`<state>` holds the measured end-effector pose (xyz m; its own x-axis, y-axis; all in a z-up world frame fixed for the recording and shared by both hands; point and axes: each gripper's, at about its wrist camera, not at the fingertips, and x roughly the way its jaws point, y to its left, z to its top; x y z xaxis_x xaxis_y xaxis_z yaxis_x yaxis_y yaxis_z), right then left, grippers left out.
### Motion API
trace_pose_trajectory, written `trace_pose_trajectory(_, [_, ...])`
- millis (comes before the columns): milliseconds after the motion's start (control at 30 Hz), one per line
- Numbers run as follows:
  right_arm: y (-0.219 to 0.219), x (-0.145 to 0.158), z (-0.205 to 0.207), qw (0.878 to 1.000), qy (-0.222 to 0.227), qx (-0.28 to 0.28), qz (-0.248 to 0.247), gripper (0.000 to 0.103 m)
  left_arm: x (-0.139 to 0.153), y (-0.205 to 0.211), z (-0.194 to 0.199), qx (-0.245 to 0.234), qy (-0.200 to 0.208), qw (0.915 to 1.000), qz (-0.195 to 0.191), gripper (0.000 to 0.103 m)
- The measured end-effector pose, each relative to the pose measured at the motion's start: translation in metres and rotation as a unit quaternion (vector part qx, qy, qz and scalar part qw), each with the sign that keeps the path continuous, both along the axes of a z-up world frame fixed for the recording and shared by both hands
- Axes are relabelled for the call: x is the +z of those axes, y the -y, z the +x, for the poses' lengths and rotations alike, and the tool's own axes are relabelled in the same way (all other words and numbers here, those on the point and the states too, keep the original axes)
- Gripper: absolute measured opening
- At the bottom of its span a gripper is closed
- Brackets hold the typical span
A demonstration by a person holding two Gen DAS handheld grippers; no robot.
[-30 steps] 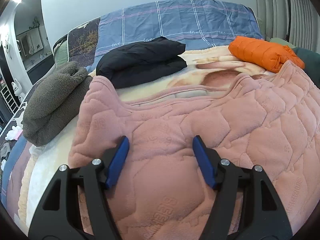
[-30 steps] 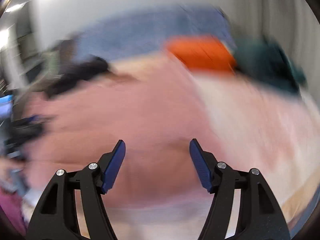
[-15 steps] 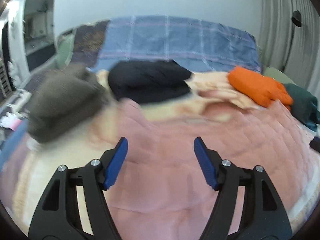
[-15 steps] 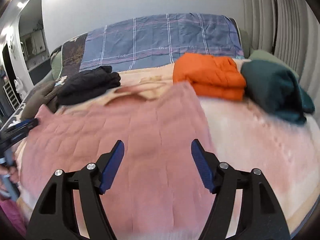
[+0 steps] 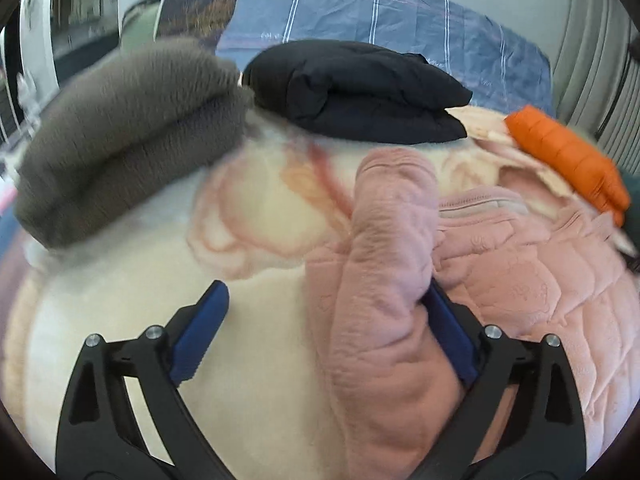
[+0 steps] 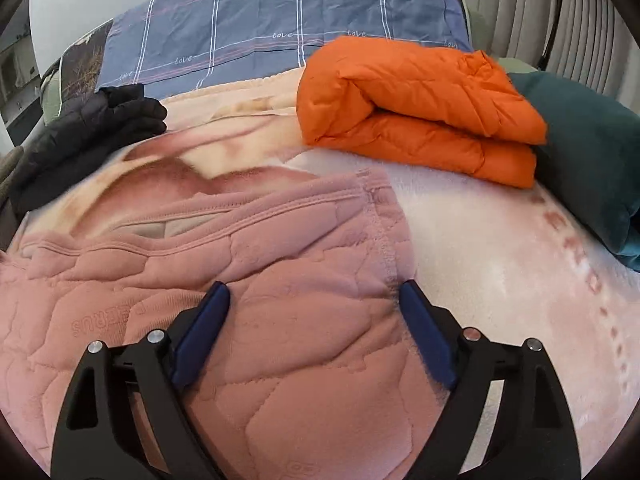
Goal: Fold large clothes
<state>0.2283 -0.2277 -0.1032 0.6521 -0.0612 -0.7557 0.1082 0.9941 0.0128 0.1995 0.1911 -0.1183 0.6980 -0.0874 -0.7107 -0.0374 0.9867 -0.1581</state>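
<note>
Left wrist view: both hands slid out to the pink jacket (image 5: 500, 280) edges on the bed, left gripper (image 5: 324, 336) and right gripper (image 6: 316, 328) jaws opening around fabric, sleeve fold coming probably.

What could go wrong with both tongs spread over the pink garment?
1. The left tongs are opening with the pink sleeve against only the right pad; a close could catch a thin edge and slip.
2. The right tongs, also opening, straddle the pink garment at its side seam; closing may also pinch the cream blanket.
3. The folded orange jacket sits close; dragging pink fabric could disturb it.
</note>
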Motion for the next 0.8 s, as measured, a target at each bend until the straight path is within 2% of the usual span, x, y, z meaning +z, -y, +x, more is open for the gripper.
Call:
trace_pose_trajectory(67, [0.003, 0.001, 0.0, 1.0, 0.0, 0.001, 0.005, 0.087, -0.003, -0.004, -0.001, -0.003, -0.003, 0.9996, -0.027, 0.099])
trace_pose_trajectory(233, [-0.004, 0.004, -0.004, 1.0, 0.008, 0.003, -0.018, 0.088, -0.007, -0.009, -0.005, -0.009, 0.002, 0.9984, -0.055, 0.099])
trace_pose_trajectory(333, [-0.012, 0.014, -0.007, 0.999, 0.016, 0.004, -0.039, 0.087, -0.009, -0.013, -0.006, -0.012, 0.002, 0.9971, -0.075, 0.099])
trace_pose_trajectory(400, [-0.021, 0.031, -0.023, 0.997, 0.038, 0.001, -0.06, 0.087, -0.01, -0.018, -0.006, -0.015, -0.001, 0.9959, -0.089, 0.1])
trace_pose_trajectory(467, [-0.033, 0.046, -0.036, 0.997, 0.057, 0.022, -0.035, 0.087, -0.01, -0.023, -0.005, -0.019, -0.004, 0.9938, -0.109, 0.1])
trace_pose_trajectory(533, [-0.057, 0.059, -0.046, 0.995, 0.066, 0.069, 0.007, 0.083, -0.01, -0.027, -0.004, -0.023, -0.007, 0.992, -0.124, 0.1])
trace_pose_trajectory(600, [-0.09, 0.068, -0.049, 0.991, 0.072, 0.112, 0.014, 0.079, -0.01, -0.028, -0.005, -0.022, -0.005, 0.9916, -0.127, 0.1])
trace_pose_trajectory(700, [-0.136, 0.068, -0.035, 0.985, 0.061, 0.16, 0.018, 0.058, -0.011, -0.028, -0.009, -0.021, 0.0, 0.9919, -0.126, 0.1])
trace_pose_trajectory(733, [-0.147, 0.063, -0.027, 0.985, 0.051, 0.164, 0.016, 0.046, -0.011, -0.028, -0.01, -0.021, 0.002, 0.9917, -0.127, 0.1])
trace_pose_trajectory(767, [-0.155, 0.055, -0.016, 0.986, 0.037, 0.162, 0.013, 0.036, -0.012, -0.028, -0.011, -0.021, 0.004, 0.9914, -0.129, 0.099])
trace_pose_trajectory(800, [-0.161, 0.037, 0.001, 0.989, 0.005, 0.15, 0.003, 0.032, -0.012, -0.029, -0.011, -0.022, 0.007, 0.9911, -0.131, 0.099])
